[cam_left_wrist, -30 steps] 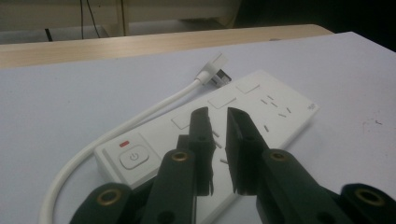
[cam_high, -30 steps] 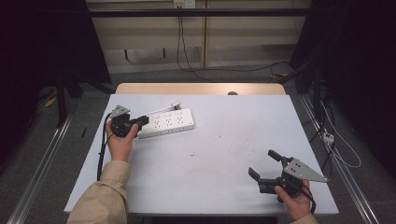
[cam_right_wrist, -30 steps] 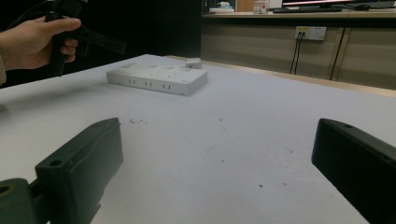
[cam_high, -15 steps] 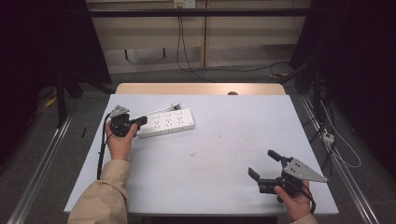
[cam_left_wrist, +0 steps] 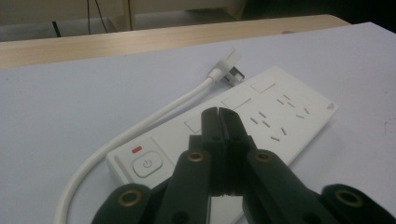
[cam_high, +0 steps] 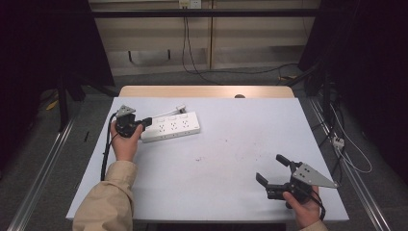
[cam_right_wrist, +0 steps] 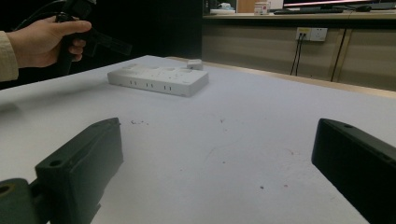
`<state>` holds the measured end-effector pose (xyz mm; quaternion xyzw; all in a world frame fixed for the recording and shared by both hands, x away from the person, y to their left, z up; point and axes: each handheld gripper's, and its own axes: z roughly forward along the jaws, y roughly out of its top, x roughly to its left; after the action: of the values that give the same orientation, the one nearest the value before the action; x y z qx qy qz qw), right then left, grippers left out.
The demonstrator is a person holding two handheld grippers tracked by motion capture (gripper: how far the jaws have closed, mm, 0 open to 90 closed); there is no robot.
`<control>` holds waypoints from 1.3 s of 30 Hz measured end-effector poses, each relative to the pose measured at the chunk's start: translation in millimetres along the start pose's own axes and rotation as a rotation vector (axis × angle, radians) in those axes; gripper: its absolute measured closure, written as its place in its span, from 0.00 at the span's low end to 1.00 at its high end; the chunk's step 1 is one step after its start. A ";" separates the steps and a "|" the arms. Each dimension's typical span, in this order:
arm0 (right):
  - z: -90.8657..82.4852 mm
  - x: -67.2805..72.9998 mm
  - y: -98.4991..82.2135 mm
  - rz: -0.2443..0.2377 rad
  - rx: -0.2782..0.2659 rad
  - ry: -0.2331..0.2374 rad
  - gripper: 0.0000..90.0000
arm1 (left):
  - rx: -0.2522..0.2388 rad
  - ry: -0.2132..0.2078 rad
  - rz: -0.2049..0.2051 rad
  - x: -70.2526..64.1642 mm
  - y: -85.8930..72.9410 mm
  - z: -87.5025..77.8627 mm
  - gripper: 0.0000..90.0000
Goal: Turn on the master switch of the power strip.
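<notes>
A white power strip (cam_high: 173, 126) lies on the white table, its cable looping back to a white plug (cam_high: 181, 109) behind it. In the left gripper view the strip (cam_left_wrist: 280, 116) shows a power button with a red light at its near end, and the plug (cam_left_wrist: 231, 67) lies beyond. My left gripper (cam_high: 148, 120) hovers over the strip's left end. Its jaws have just been closing and now stand shut (cam_left_wrist: 218, 112) with nothing between them. My right gripper (cam_high: 270, 168) rests open at the front right, far from the strip (cam_right_wrist: 159, 80).
The table (cam_high: 231, 144) has a wooden strip along its far edge. Faint marks dot its middle. Cables run across the floor behind and to the right. The left hand and its gripper (cam_right_wrist: 112, 44) show at the far left of the right gripper view.
The left gripper's jaws have drawn fully together over the strip's left end. Both hands have kept their places.
</notes>
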<state>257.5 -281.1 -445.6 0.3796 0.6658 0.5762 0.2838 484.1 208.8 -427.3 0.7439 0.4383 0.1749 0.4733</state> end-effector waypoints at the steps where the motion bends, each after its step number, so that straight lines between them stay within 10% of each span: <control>1: -0.1 0.0 0.0 0.000 0.000 0.000 0.02 | -0.001 -0.001 -0.006 0.6 -0.2 0.4 1.00; 39: 1.0 0.2 0.0 0.010 -0.005 0.002 0.02 | 0.046 0.071 -0.028 17.5 -7.7 9.4 1.00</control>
<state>258.3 -280.4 -445.8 0.3815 0.6629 0.5796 0.2811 496.3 219.2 -441.3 0.7417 0.4690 0.1844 0.4426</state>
